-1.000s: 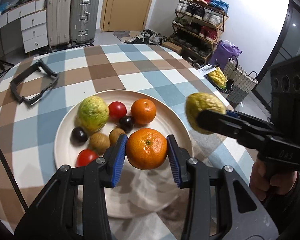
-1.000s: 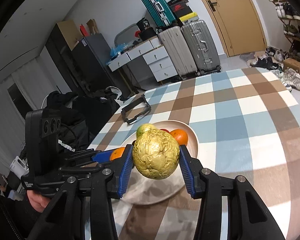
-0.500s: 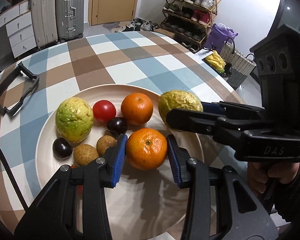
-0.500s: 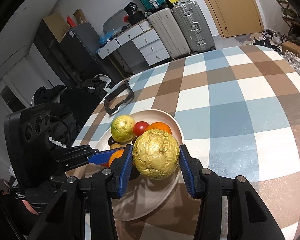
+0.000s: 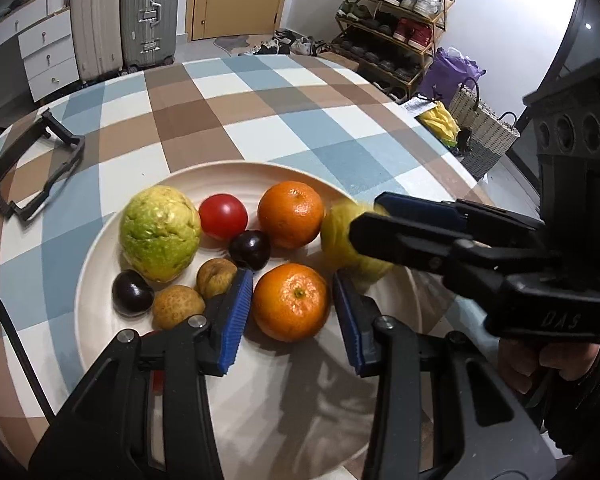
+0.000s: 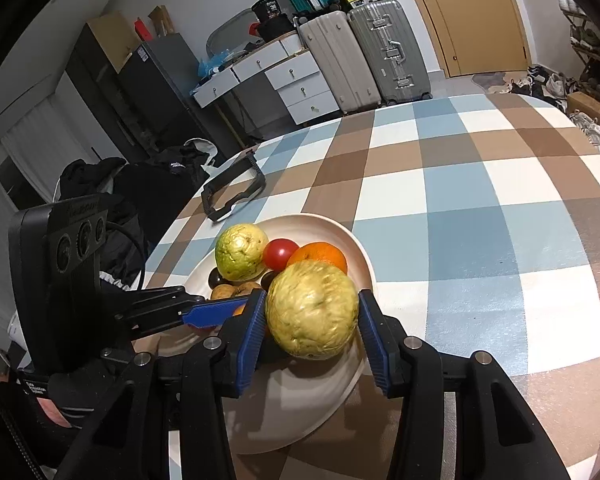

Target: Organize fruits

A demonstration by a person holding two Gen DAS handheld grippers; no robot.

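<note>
A cream plate (image 5: 260, 400) on the checked table holds a green guava (image 5: 160, 232), a red tomato (image 5: 223, 216), an orange (image 5: 291, 220), dark plums (image 5: 250, 249) and small brown fruits (image 5: 178, 306). My left gripper (image 5: 292, 308) stands open around a second orange (image 5: 290, 306) that rests on the plate, with small gaps at both pads. My right gripper (image 6: 312, 320) has opened around a yellow guava (image 6: 312, 310), which sits low over the plate (image 6: 300, 420) and is blurred. The same guava shows in the left wrist view (image 5: 340, 236), beside the oranges.
A black plastic frame (image 5: 28, 168) lies on the table at the far left. The table edge drops off at the right, with a shoe rack (image 5: 392, 28) and a woven basket (image 5: 480, 128) beyond. Suitcases (image 5: 124, 16) and drawers stand behind.
Both grippers lowered their fruit onto the plate. The left jaws opened off the orange. The right jaws widened around the yellow guava, which came down beside the oranges.
</note>
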